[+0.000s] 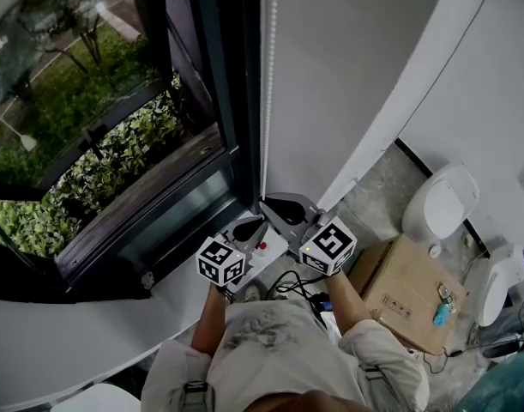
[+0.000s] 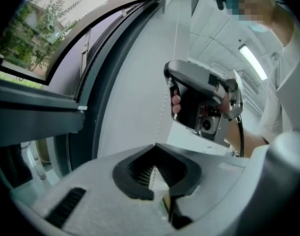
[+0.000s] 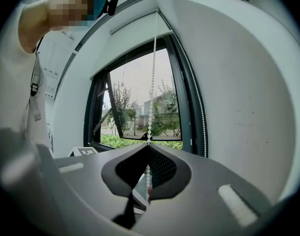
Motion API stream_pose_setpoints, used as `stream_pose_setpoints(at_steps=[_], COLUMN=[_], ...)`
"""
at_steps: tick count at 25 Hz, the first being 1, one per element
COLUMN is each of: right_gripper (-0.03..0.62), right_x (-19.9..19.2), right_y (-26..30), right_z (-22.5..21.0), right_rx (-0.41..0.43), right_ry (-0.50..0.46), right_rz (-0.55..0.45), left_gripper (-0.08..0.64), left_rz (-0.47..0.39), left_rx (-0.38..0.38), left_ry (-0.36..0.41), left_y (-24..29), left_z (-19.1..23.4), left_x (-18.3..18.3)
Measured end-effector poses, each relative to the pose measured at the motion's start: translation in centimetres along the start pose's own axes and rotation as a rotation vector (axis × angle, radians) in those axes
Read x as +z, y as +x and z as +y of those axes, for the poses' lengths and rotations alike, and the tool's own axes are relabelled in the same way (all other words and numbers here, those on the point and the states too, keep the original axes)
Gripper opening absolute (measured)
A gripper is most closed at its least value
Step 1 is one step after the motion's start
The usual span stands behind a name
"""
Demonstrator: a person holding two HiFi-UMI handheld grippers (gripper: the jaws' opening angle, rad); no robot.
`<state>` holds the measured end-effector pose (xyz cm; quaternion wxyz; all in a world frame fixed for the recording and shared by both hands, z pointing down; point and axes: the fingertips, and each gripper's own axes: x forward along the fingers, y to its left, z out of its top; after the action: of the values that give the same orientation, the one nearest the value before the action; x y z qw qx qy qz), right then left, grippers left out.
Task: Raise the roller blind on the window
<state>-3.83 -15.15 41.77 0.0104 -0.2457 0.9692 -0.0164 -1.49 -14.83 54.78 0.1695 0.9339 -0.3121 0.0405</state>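
Observation:
A white bead chain (image 1: 266, 84) hangs straight down beside the dark window frame (image 1: 236, 101). Both grippers meet it low, just above the sill. My left gripper (image 1: 255, 221) is shut on the bead chain; in the left gripper view the chain (image 2: 162, 117) rises from the closed tips (image 2: 154, 145). My right gripper (image 1: 270, 202) sits just above it and is shut on the same chain, whose beads (image 3: 152, 73) run up from the joined tips (image 3: 149, 144). A second strand (image 3: 202, 107) hangs along the frame. The window glass (image 3: 140, 107) is uncovered; the blind itself is not clearly seen.
A white sill (image 1: 116, 316) runs below the window, and a white wall (image 1: 356, 67) stands to its right. On the floor at the right are a cardboard box (image 1: 399, 294), white fixtures (image 1: 442, 204) and cables (image 1: 300, 286). The window sash (image 3: 103, 112) stands open outward.

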Motion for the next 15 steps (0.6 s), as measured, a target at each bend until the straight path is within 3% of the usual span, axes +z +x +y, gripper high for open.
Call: stream_pose_setpoints(at_steps=[15], right_gripper=[0.011], right_x=[-0.87], right_y=[-0.08], right_z=[0.23], right_rx=[0.007], right_ry=[0.004], right_rz=[0.012], left_gripper=[0.015], left_rz=[0.048], left_rx=[0.028], left_ry=[0.031], left_y=[-0.51], left_z=[0.07], left_x=[-0.86])
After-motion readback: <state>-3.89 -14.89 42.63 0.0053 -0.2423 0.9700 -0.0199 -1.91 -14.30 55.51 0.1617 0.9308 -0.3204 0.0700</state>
